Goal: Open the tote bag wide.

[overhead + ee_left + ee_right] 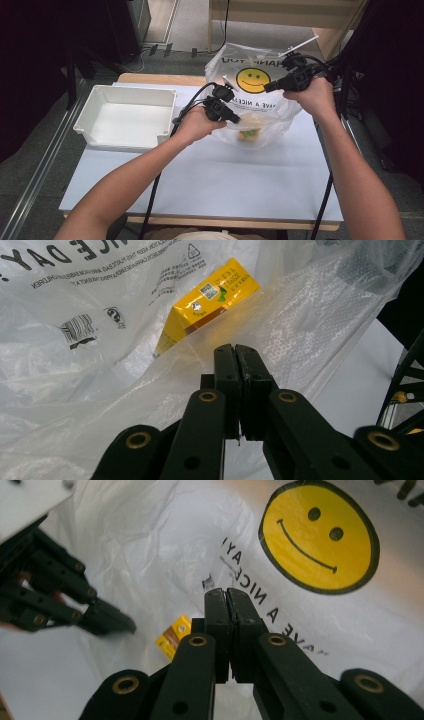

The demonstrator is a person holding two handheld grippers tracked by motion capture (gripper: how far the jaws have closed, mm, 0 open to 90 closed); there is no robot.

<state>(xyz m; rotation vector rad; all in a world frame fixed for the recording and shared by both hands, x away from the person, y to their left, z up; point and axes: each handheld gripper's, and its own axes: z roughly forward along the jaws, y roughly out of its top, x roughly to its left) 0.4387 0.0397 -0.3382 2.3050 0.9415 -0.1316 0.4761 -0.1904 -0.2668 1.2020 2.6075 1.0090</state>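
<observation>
Pale blue-white worktop [200, 185] carried the setup, forearms entering from its near edge. Left tool [235, 118] had its jaws closed on a fold of the clear plastic bag [270, 112] at the bag's near side; a yellow carton [207, 302] lay inside the bag just beyond that tool. Right tool [267, 88] was clamped shut on bag film higher up, beside the printed smiley [253, 80]. An empty white tray [125, 117] sat left of the bag, well apart.
</observation>
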